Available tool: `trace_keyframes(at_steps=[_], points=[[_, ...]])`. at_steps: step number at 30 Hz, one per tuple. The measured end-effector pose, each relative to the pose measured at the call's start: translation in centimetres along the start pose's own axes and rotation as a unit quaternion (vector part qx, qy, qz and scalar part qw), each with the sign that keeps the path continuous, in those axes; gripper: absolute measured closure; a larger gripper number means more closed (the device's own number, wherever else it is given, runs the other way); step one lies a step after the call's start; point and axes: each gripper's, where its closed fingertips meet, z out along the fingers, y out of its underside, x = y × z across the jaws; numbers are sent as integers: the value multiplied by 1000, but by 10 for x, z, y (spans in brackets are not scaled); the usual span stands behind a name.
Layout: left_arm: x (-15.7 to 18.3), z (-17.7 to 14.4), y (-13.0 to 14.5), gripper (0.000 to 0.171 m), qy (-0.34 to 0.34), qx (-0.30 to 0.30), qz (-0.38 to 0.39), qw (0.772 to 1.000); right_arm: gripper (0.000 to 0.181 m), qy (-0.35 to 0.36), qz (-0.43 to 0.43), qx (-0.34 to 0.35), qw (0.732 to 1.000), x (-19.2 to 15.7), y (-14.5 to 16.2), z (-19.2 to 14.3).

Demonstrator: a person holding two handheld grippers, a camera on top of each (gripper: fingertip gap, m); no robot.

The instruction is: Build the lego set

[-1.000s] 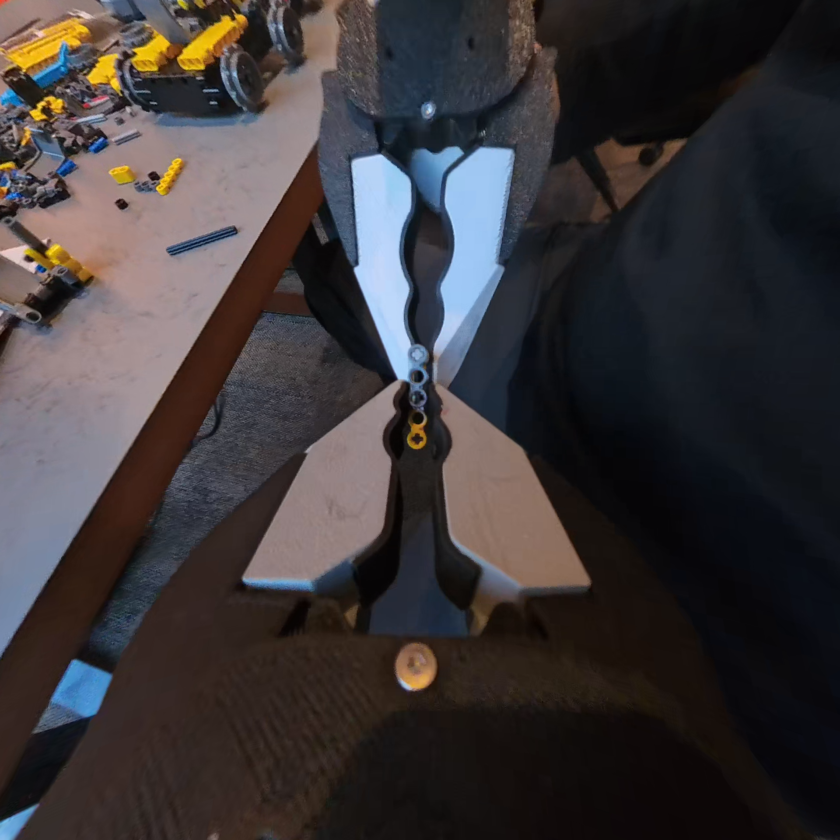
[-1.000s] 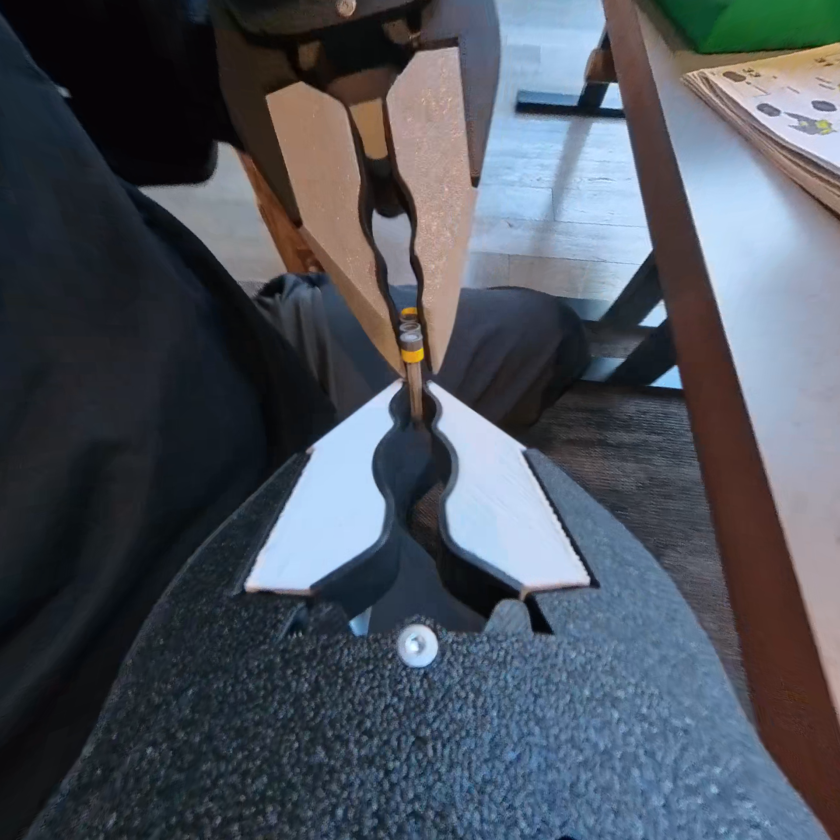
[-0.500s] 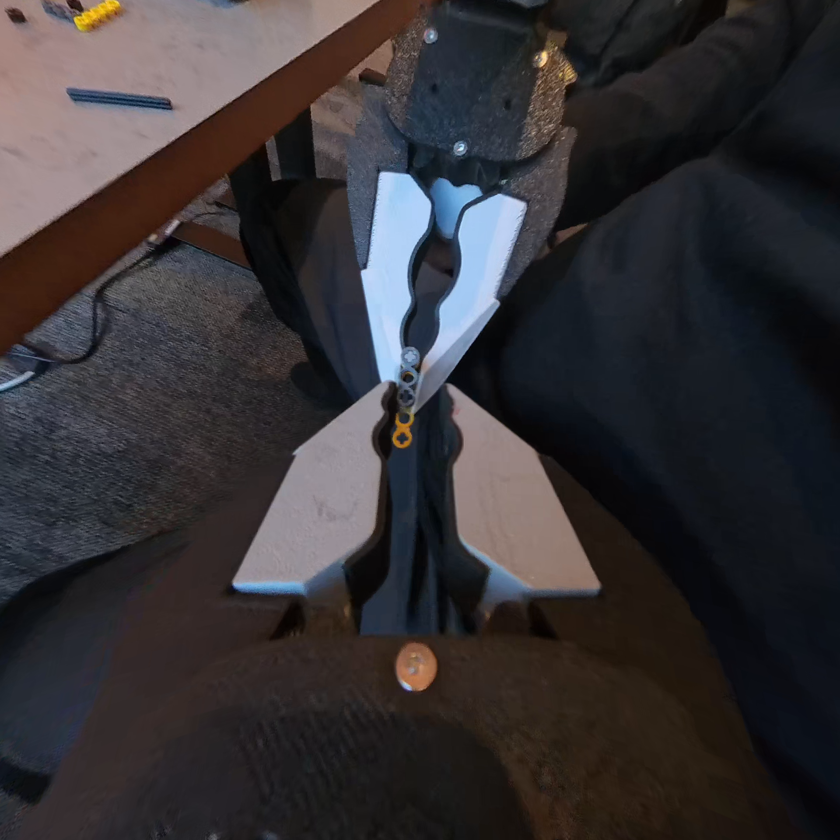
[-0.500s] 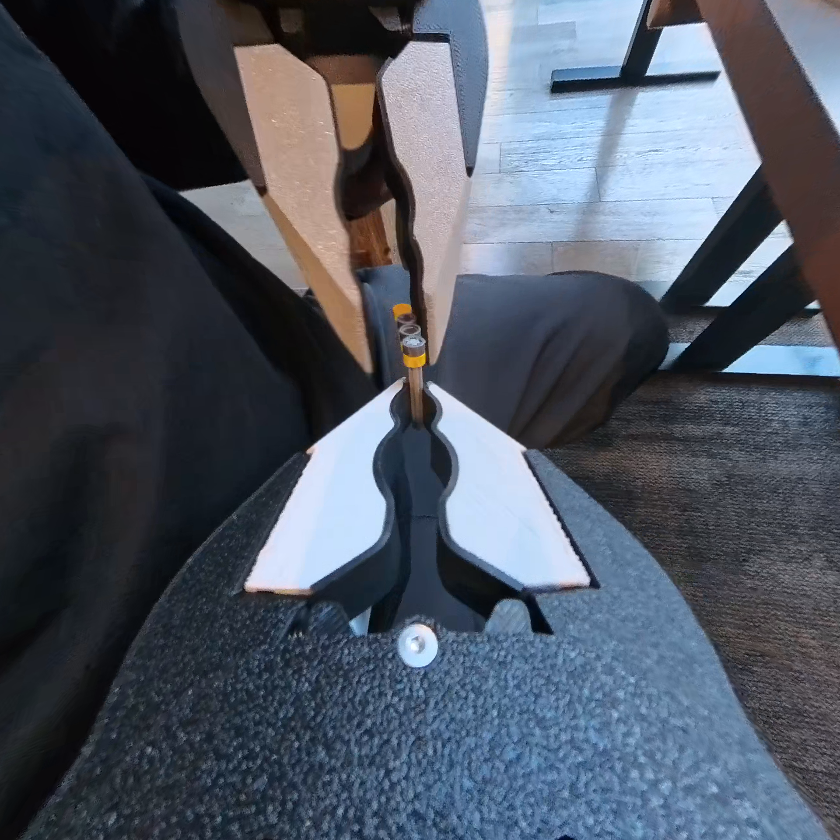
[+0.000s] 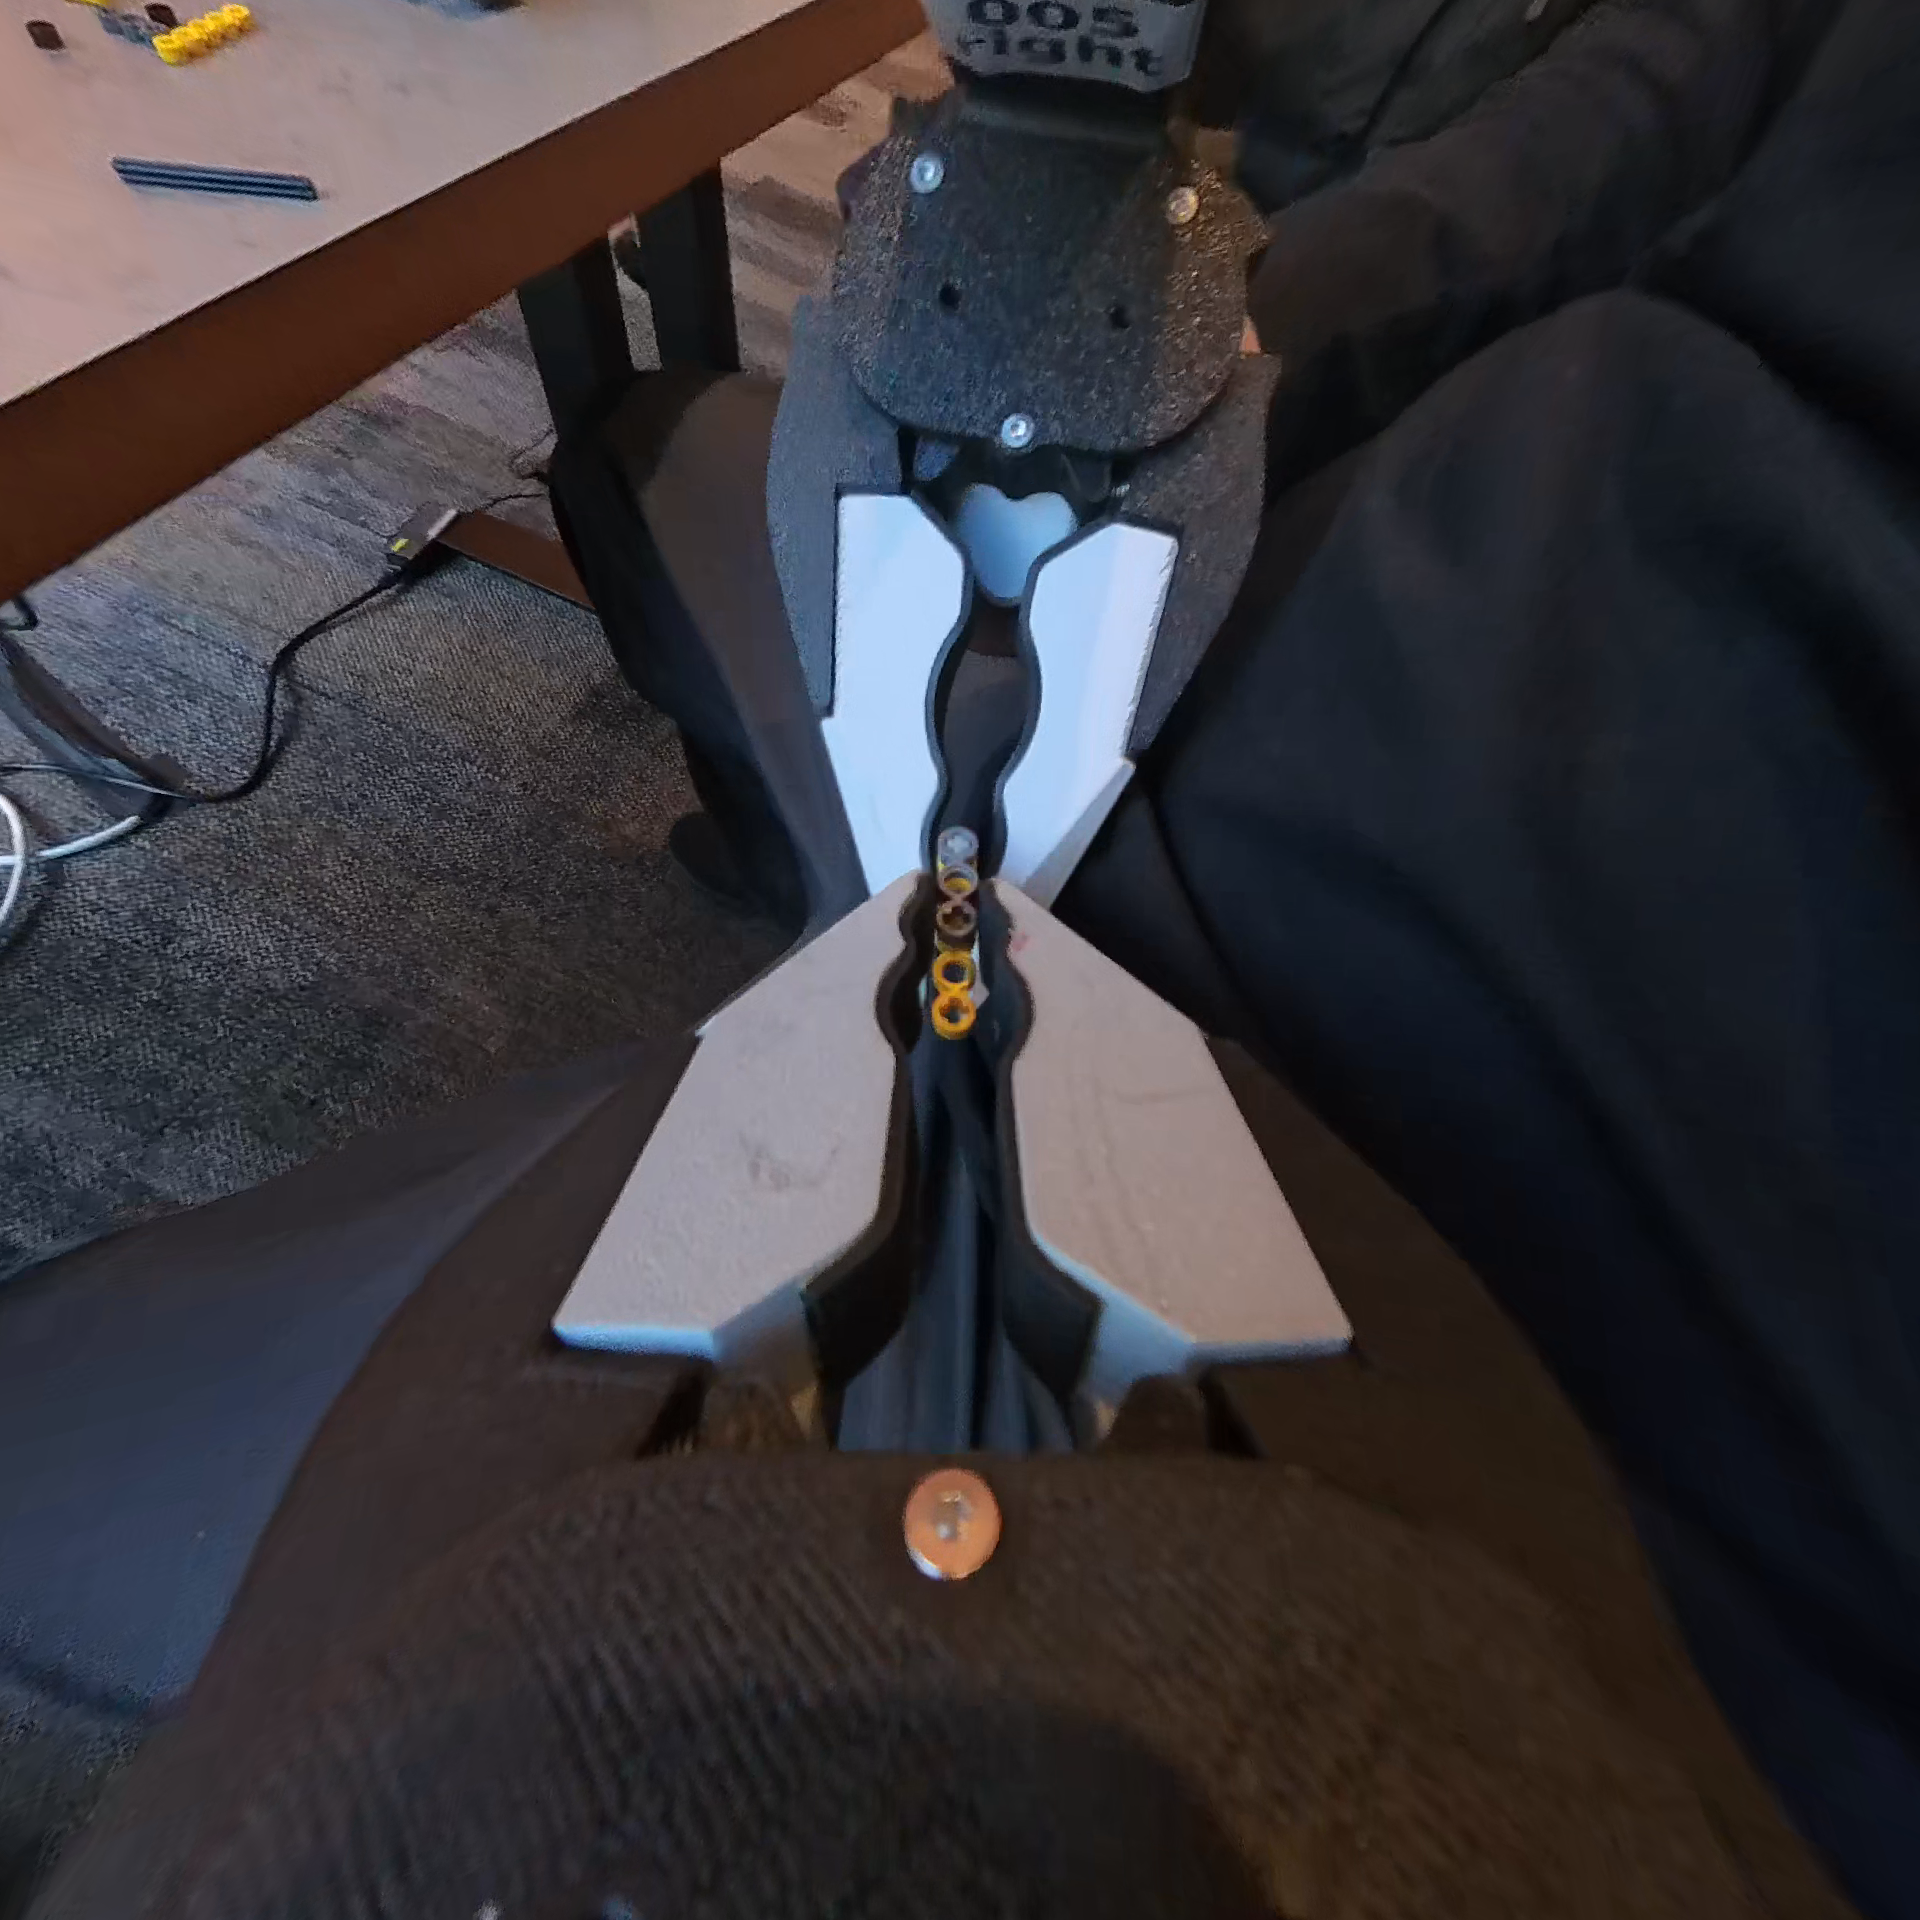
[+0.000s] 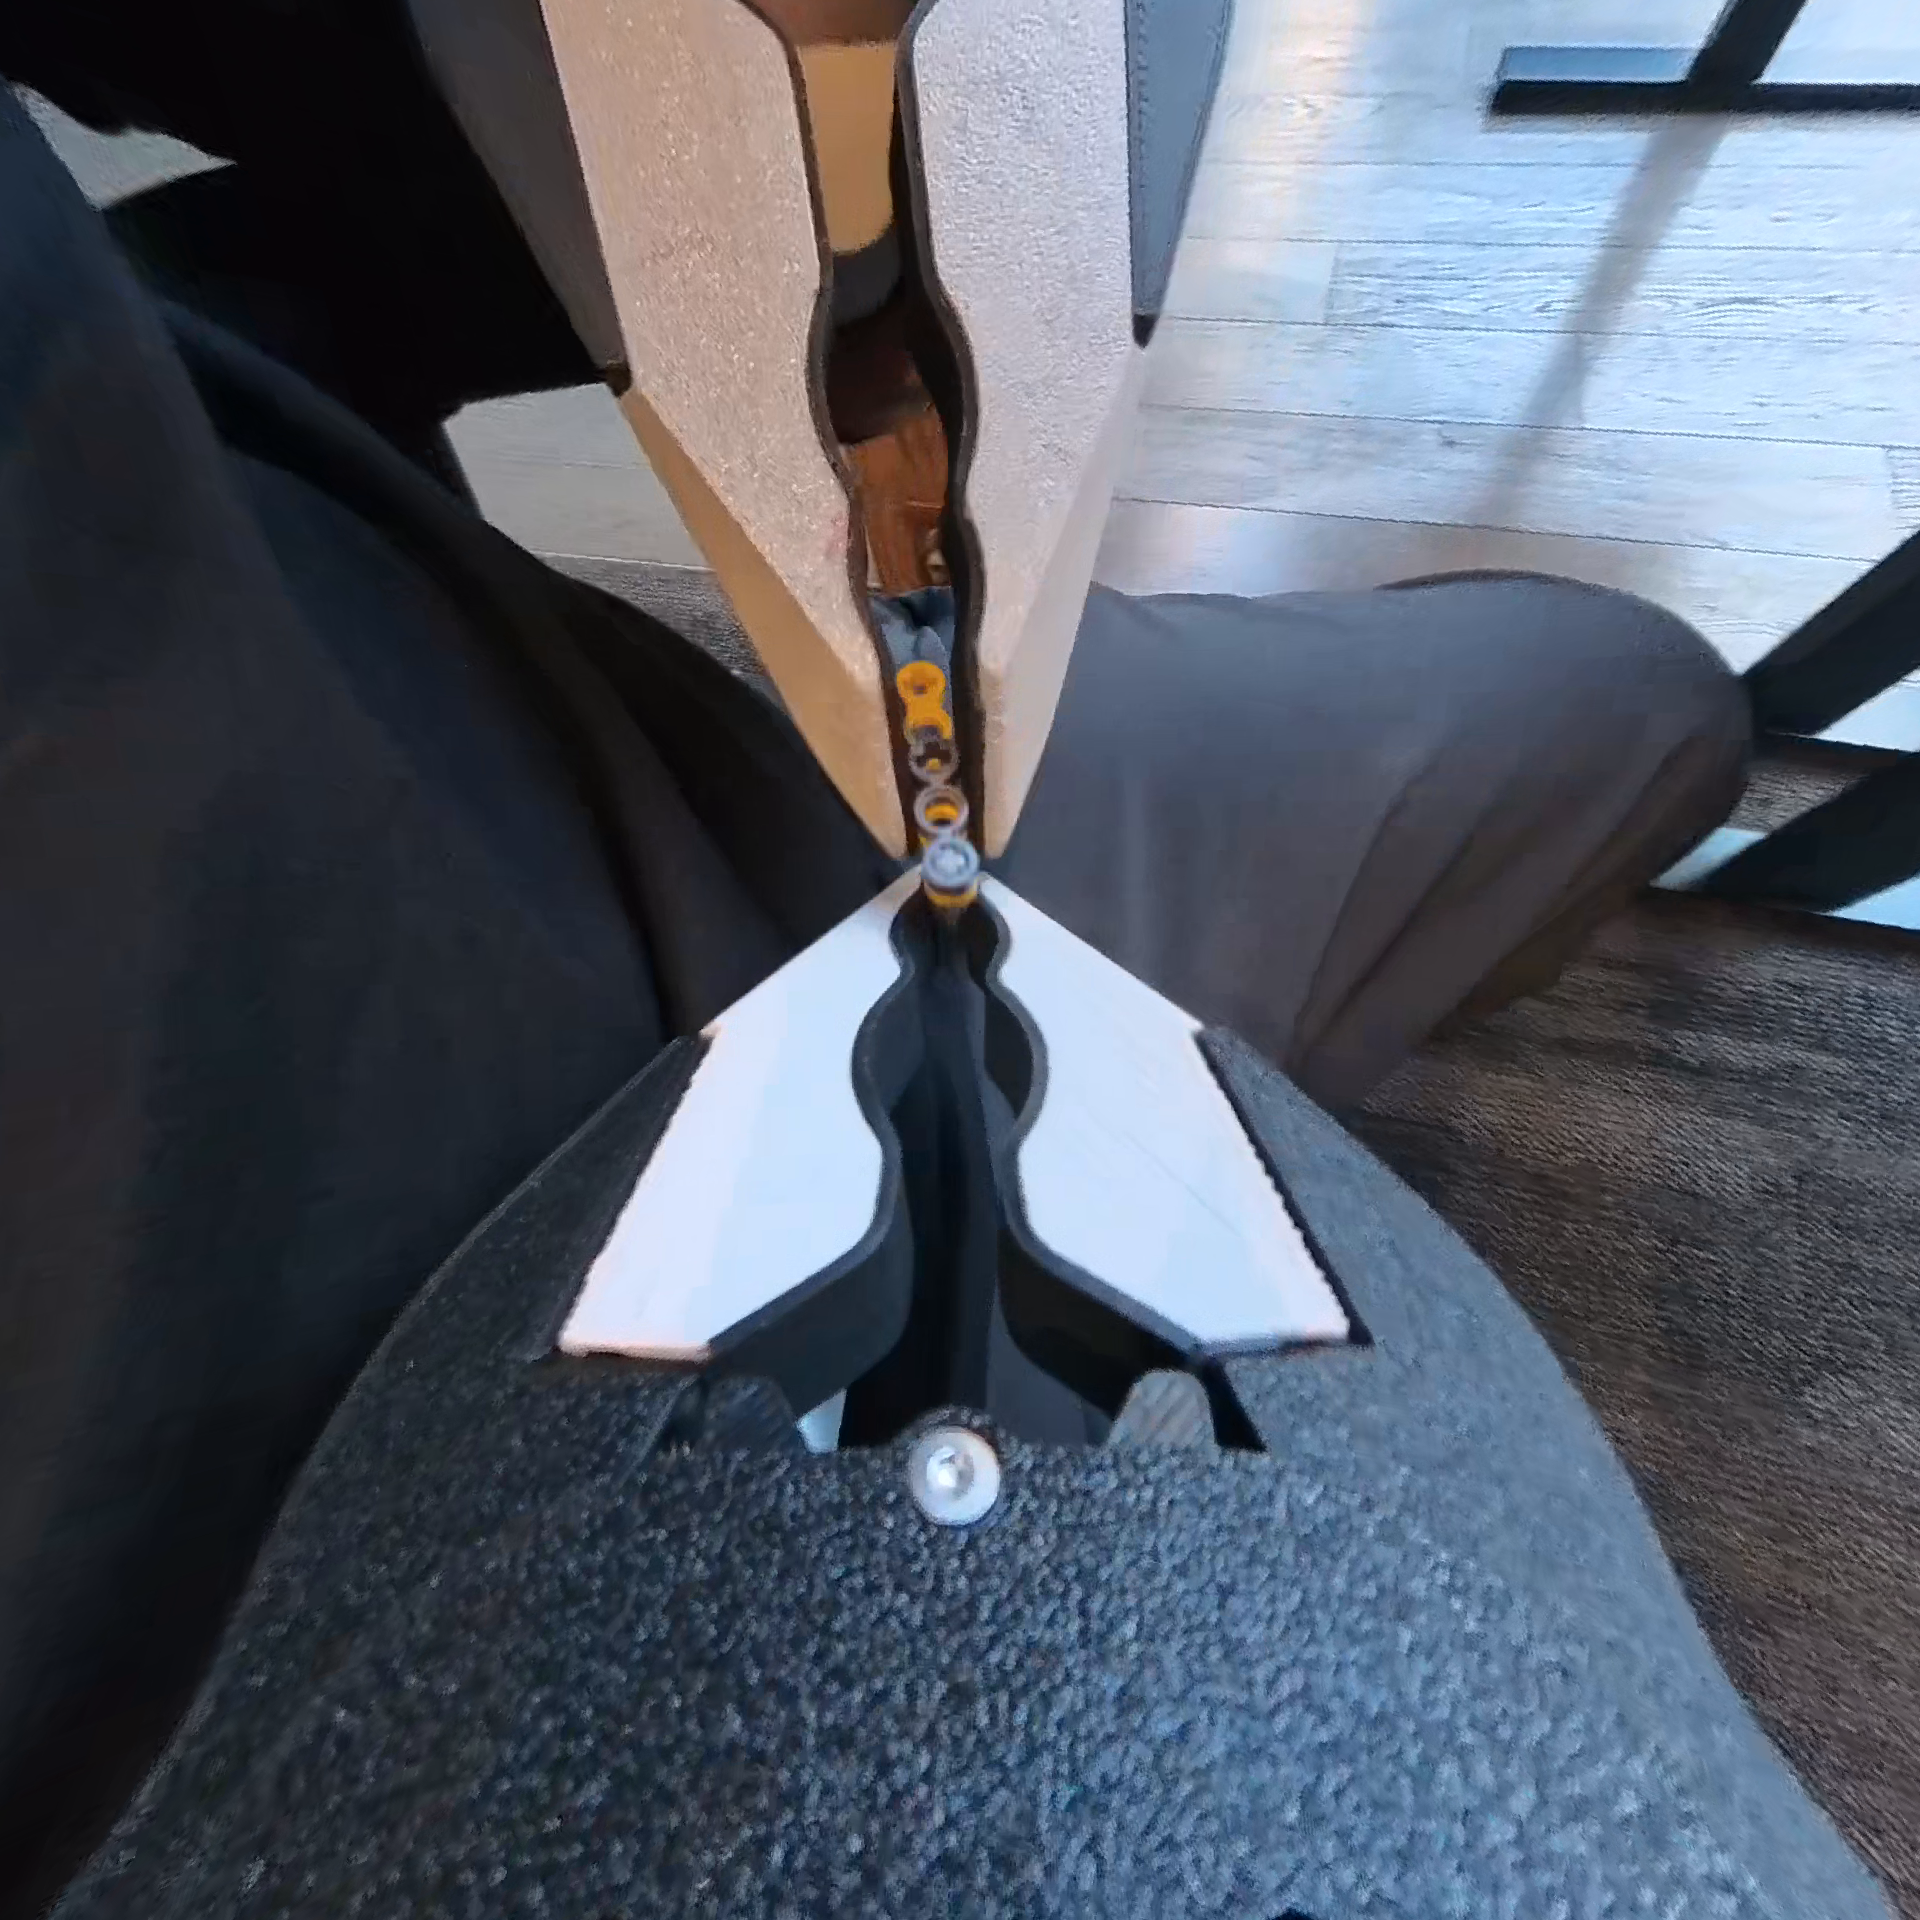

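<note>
My left gripper [image 5: 956, 909] is shut on a small beam with a row of holes [image 5: 954, 987], grey at the far end and yellow at the near end. My right gripper [image 6: 948, 896] is shut on a thin dark axle with a grey and yellow bush [image 6: 951, 873] at its tip. The two grippers meet tip to tip above a person's lap. The axle's bush end [image 5: 956, 844] sits at the far end of the beam. In the right wrist view the left gripper [image 6: 940, 831] comes down from the top with the beam [image 6: 925, 717] between its fingers. The right gripper [image 5: 966, 862] comes down from the top in the left wrist view.
A table edge [image 5: 416, 260] is at the upper left with a dark blue rod [image 5: 213, 185] and a yellow piece [image 5: 203, 19] on it. Cables [image 5: 260, 727] lie on grey carpet. Dark clothing [image 5: 1558, 935] fills the right. A knee in grey trousers [image 6: 1351, 779] and black table legs [image 6: 1818, 727] show. The tips of both grippers are at nearly the same place.
Both grippers have stayed shut and tip to tip. Both views have swung down and away from the table. The left gripper now looms closer in the right wrist view.
</note>
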Motion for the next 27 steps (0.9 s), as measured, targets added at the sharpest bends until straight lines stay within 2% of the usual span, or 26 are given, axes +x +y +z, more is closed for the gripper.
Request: trace_keyframes(at_steps=[4,10,16,20,25,27], points=[[17,-15,22,165,-34,-16,-4,999,178,-20,0,-8,1000,-22,-5,26],[45,-56,48,165,-84,27,-66,994,178,-86,47,71,993,-64,-30,56],[61,-80,69,165,-116,57,-132,983,178,-100,75,111,986,-88,-44,82],[65,-85,65,165,-92,100,-186,973,178,-55,75,130,987,-91,-48,78],[69,-75,71,166,-90,62,-173,979,178,53,19,84,995,-84,-32,77],[69,-74,66,166,-94,64,-164,980,178,57,22,94,994,-85,-33,73]])
